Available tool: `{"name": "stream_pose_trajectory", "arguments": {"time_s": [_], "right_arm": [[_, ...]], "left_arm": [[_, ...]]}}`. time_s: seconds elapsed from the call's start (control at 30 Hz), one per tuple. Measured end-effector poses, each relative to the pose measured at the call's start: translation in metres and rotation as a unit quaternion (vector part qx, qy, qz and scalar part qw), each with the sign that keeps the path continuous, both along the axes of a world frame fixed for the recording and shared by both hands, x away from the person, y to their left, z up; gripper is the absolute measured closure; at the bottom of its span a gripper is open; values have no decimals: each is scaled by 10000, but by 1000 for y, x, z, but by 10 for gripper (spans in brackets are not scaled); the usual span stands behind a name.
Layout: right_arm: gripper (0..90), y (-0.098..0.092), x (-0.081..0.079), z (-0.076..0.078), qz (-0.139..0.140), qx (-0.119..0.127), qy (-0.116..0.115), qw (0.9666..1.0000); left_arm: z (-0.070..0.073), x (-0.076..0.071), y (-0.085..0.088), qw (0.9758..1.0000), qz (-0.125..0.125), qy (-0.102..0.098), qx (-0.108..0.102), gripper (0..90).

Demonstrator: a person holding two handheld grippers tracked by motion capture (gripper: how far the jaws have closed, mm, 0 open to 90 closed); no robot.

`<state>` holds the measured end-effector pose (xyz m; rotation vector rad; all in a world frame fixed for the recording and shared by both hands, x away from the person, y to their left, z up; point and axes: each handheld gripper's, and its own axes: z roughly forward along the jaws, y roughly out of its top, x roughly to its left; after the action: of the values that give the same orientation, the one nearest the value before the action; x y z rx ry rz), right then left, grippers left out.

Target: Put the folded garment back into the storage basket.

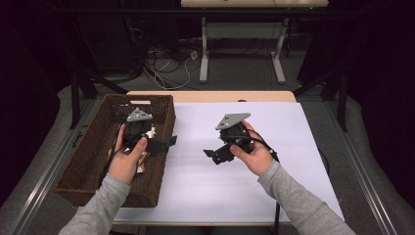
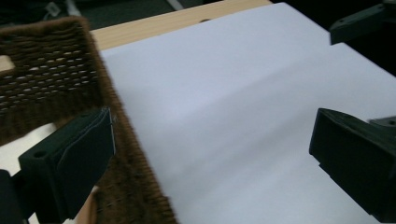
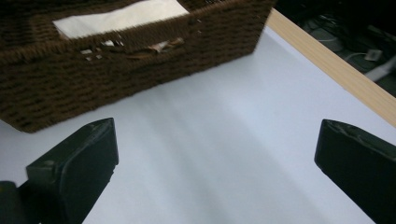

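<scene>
A brown wicker basket stands at the table's left side, with pale paper-like pieces lying inside. My left gripper is held over the basket's right half. Its jaws are open and point right across the rim, empty, one jaw over the wicker wall. My right gripper hovers above the middle of the white sheet, open and empty. It faces left toward the basket's side wall. In their own views, the left gripper and the right gripper have only white sheet between their jaws.
The white sheet covers most of the wooden tabletop. Behind the table, a second desk with white legs stands over loose cables on the floor. Dark frame struts flank the table on both sides.
</scene>
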<state>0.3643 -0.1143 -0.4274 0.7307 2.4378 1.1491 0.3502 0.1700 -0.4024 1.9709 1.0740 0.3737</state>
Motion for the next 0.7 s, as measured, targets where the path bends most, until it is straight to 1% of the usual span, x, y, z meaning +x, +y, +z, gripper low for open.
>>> {"name": "stream_pose_trajectory", "arguments": {"time_s": [0.07,0.1,0.13,0.17,0.2,0.23,0.27,0.3,0.33,0.37,0.4,0.43,0.47,0.5,0.53,0.57,0.63,0.67,0.7], "right_arm": [[0,-2,-1,-1,-28,-11,-7,10000],[0,-13,-9,-2,-94,-87,-40,9999],[0,-13,-9,-2,-94,-87,-40,9999],[0,-21,-15,-3,-139,-135,-38,9998],[0,-21,-15,-3,-139,-135,-38,9998],[0,-26,-19,-4,-180,-116,-44,9998],[0,-33,-24,-4,-231,-72,-30,9997],[0,-43,-30,-5,-340,15,-5,9994],[0,-43,-30,-5,-340,15,-5,9994],[0,-47,-32,-5,-400,35,33,9992],[0,-52,-35,-5,-453,64,97,9989],[0,-65,-41,-7,-615,178,138,9979],[0,-65,-41,-7,-615,178,138,9979],[0,-67,-42,-8,-638,176,133,9977],[0,-73,-46,-9,-729,192,161,9970],[0,-77,-48,-11,-760,212,115,9968],[0,-86,-52,-15,-838,263,94,9961],[0,-90,-54,-17,-915,298,85,9953],[0,-93,-56,-18,-986,290,90,9947]], "left_arm": [[-1,-6,-7,10000,-74,6,-45,5],[-1,-12,-13,9998,-92,-29,-152,4],[-1,-12,-13,9998,-92,-29,-152,5],[-1,-16,-17,9997,-135,-36,-224,4],[-1,-19,-21,9994,-212,-21,-281,4],[-2,-22,-25,9990,-277,-38,-347,5],[-3,-25,-28,9988,-328,-34,-367,5],[-5,-28,-32,9987,-345,-19,-374,4],[-5,-28,-32,9987,-345,-19,-374,4],[-7,-30,-35,9985,-348,17,-432,4],[-10,-31,-37,9980,-403,65,-487,4],[-17,-32,-44,9975,-431,109,-546,5],[-17,-32,-44,9975,-431,109,-546,4],[-21,-32,-47,9972,-492,139,-546,4],[-25,-33,-51,9969,-510,157,-581,5],[-28,-33,-55,9967,-530,131,-608,5],[-34,-33,-61,9960,-600,150,-651,4],[-36,-33,-63,9958,-626,173,-642,4],[-41,-34,-67,9961,-649,116,-583,4]]}}
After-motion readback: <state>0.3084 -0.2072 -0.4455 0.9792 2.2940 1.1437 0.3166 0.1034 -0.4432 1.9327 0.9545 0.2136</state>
